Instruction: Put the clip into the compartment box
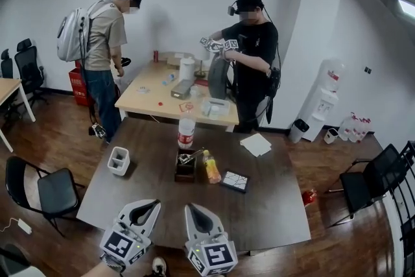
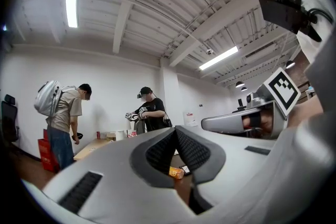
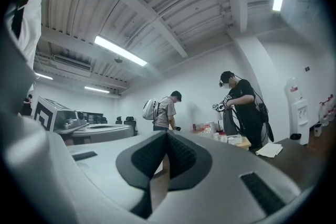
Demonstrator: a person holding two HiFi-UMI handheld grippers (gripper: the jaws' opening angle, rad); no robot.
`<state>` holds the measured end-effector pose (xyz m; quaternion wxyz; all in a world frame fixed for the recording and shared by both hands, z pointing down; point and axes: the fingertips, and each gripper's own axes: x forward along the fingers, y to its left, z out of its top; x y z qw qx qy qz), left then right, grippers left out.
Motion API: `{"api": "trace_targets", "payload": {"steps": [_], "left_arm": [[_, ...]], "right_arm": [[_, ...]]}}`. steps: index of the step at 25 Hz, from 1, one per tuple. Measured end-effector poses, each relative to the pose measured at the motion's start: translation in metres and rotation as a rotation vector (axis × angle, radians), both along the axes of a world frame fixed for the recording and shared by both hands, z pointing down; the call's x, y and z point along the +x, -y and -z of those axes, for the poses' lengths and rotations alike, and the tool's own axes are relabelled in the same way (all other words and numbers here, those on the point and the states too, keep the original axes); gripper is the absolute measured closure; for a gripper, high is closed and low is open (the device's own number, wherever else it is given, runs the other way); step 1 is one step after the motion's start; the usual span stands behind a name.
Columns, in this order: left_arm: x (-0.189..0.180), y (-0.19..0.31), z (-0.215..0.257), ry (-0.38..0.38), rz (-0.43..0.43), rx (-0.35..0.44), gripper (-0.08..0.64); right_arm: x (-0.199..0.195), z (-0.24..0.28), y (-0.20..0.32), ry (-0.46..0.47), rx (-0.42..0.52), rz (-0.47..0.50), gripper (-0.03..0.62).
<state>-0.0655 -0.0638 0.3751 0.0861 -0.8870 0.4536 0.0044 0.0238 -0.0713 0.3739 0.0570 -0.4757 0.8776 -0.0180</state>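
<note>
A white compartment box [image 1: 118,161] stands on the left part of the dark table [image 1: 259,217]. Near the table's middle sits a small dark box [image 1: 185,167] with a metallic clip [image 1: 187,157] on top. Both grippers hover over the near edge, well short of these things. My left gripper [image 1: 154,204] is shut with nothing between its jaws; in the left gripper view its tips [image 2: 176,131] meet. My right gripper [image 1: 193,209] is also shut and empty, its tips [image 3: 167,135] closed together in the right gripper view.
A plastic bottle [image 1: 186,133], an orange bottle [image 1: 211,167], a black tablet [image 1: 235,181] and white paper [image 1: 256,144] lie on the table. Black chairs [image 1: 48,191] stand at left and right. Two people stand at a wooden table [image 1: 149,97] behind.
</note>
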Motion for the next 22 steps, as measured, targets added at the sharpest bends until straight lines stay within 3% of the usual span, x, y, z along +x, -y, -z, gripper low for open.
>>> {"api": "trace_targets", "payload": {"steps": [7,12,22], "left_arm": [[0.028,-0.095,-0.001,-0.007,0.087,0.013,0.557],[0.047,-0.149,0.008,0.014,0.100,0.016,0.557],[0.052,-0.188,0.016,0.020,0.088,0.023,0.557]], "right_arm": [[0.038,0.001,-0.096,0.009,0.004,0.053,0.600],[0.056,0.008,-0.146,0.015,0.002,0.071,0.600],[0.060,0.018,-0.189,0.014,0.011,0.061,0.600]]}}
